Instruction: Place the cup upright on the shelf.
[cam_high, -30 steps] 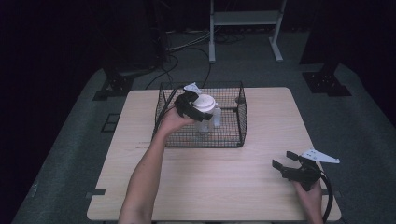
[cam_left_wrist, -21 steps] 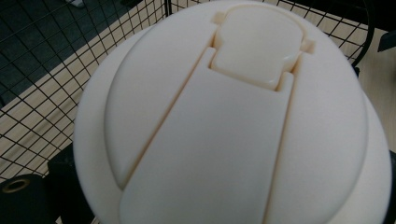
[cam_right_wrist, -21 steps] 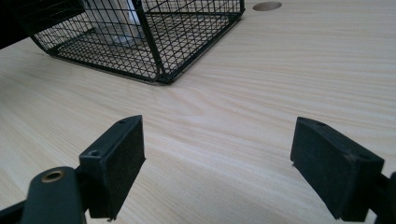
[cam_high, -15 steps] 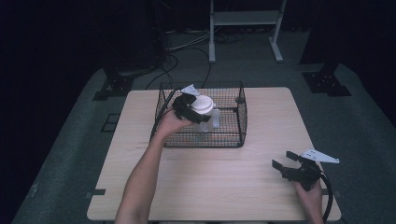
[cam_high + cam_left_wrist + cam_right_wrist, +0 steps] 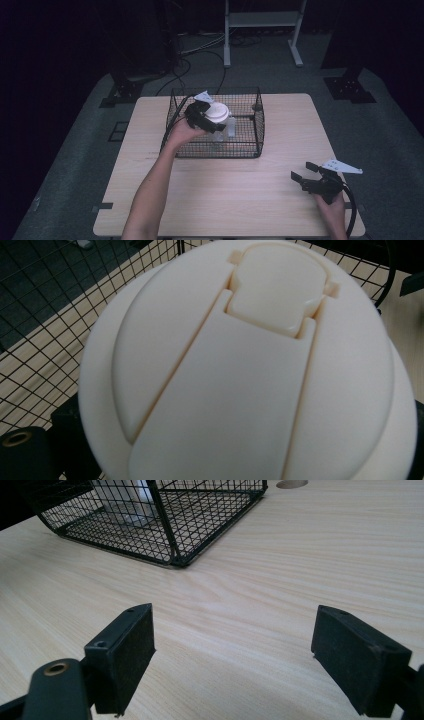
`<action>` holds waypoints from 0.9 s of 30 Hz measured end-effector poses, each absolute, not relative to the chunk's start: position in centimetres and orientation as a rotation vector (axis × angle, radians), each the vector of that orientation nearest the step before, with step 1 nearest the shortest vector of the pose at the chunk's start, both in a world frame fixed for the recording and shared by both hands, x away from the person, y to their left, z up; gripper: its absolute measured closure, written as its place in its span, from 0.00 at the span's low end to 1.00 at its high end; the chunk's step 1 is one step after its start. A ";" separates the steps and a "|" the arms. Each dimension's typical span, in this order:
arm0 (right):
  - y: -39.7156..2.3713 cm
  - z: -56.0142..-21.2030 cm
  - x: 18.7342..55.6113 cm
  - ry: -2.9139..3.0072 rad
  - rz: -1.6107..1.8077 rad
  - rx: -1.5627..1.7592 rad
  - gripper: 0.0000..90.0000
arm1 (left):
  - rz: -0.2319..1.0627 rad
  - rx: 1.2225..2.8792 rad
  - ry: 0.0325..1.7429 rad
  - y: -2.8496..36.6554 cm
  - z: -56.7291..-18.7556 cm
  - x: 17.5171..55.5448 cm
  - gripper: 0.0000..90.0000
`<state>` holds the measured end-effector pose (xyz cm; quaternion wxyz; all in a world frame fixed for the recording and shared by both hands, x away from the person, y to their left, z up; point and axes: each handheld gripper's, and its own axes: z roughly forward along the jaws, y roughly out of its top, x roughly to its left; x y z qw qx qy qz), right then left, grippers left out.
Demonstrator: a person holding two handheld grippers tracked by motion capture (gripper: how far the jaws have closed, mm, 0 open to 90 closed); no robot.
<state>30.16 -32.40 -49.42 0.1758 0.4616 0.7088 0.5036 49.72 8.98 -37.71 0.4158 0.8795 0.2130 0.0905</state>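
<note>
A white domed cup lid [image 5: 217, 112] sits just above the black wire basket [image 5: 250, 145] at the back of the table. My left gripper [image 5: 206, 120] is shut on the cup, reaching in over the basket's left wall. In the left gripper view the lid [image 5: 250, 370] is very close, with basket mesh [image 5: 45, 315] behind it. My right gripper [image 5: 303, 171] rests low at the table's front right, well apart from the basket. Its jaws stand wide open with only bare wood between them [image 5: 235, 650].
A pale translucent object [image 5: 231, 127] stands inside the basket beside the cup, also seen through the mesh [image 5: 125, 500]. The light wood table [image 5: 225, 200] is bare in front of the basket. Dark floor, cables and a white stand [image 5: 260, 20] lie beyond.
</note>
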 end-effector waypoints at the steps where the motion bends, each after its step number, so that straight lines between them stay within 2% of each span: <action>1: -32.4 -49.4 30.2 2.008 1.427 1.308 0.18 | 0.227 2.207 0.537 8.9 -37.7 49.7 0.06; 9: -32.3 -49.4 30.2 2.016 1.414 1.296 0.18 | 0.201 2.202 0.545 9.1 -38.0 49.6 0.06; 27: -32.2 -49.4 30.1 2.020 1.403 1.303 0.18 | 0.255 2.202 0.547 10.7 -37.5 48.6 0.02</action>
